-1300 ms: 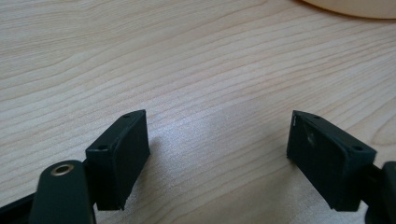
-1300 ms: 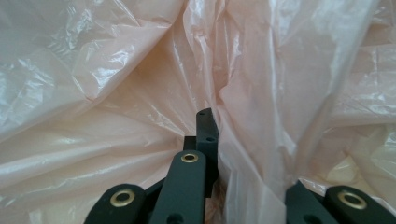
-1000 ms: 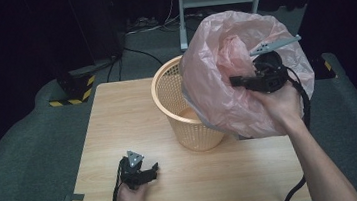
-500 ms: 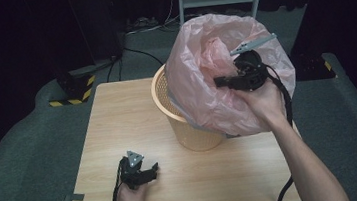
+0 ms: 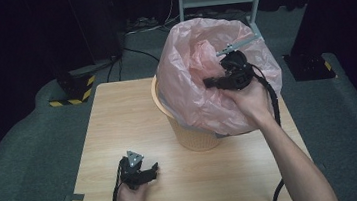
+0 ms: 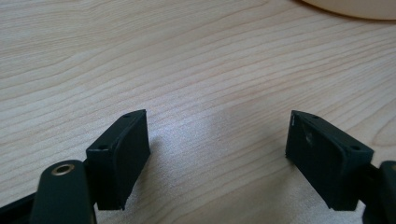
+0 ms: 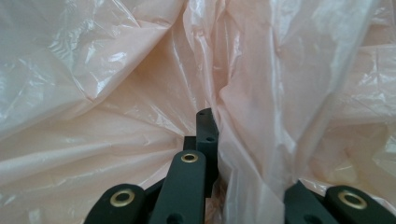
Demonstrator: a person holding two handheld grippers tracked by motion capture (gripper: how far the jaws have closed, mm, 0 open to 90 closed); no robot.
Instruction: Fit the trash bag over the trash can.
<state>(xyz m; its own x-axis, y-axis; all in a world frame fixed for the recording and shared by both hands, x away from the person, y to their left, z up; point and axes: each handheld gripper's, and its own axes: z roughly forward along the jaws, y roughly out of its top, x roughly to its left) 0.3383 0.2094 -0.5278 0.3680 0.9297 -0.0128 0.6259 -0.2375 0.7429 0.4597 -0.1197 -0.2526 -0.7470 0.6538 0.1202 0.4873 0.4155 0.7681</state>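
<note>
Tabletop [image 5: 118, 117], light wood. Pink plastic bag [image 5: 201, 93] billows over the orange basket [image 5: 193, 136] standing right of centre. Right gripper [image 5: 210, 82] held above the basket, fingers [image 7: 205, 135] clenched on a fold of the bag's film, which bunches on both sides. Left gripper [image 5: 148, 170] rests on the tabletop near the front edge, fingers [image 6: 121, 154] spread wide, nothing between them, well apart from the bag.

bag [image 5: 200, 85]: pink, thin, crinkled plastic | state: billowed open, bunched, a fold pinched | pose: draped over basket's far-right rim | basket [image 5: 190, 134]: orange, perforated, upright, mid-table, right of centre
</note>
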